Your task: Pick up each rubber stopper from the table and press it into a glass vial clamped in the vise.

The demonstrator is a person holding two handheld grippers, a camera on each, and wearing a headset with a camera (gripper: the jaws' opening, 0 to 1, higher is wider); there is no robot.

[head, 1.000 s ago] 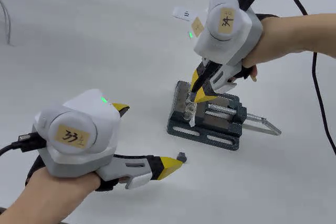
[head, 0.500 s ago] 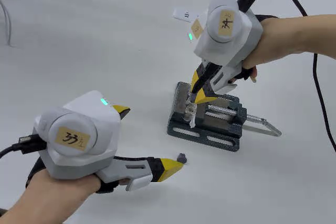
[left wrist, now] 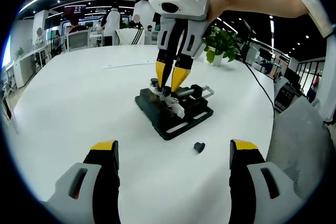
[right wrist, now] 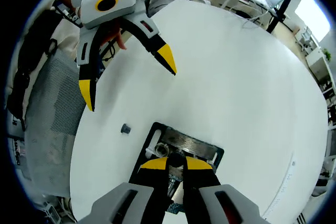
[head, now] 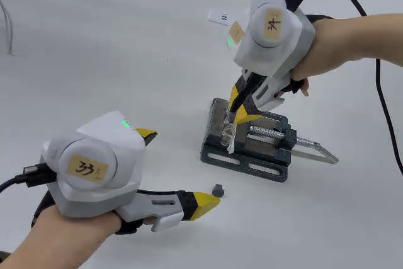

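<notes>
A small dark rubber stopper (right wrist: 176, 160) is being clenched by the right gripper (head: 237, 116) just above the clear glass vial (head: 227, 134) clamped in the dark metal vise (head: 247, 159). The left gripper (head: 182, 167) is being held with jaws spread wide, near a second dark stopper (head: 218, 189) on the white table (head: 126, 48).

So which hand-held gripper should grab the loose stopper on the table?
Left hand-held gripper: open, the loose stopper just ahead of its tips. Right hand-held gripper is shut on a second stopper at the vise.
</notes>
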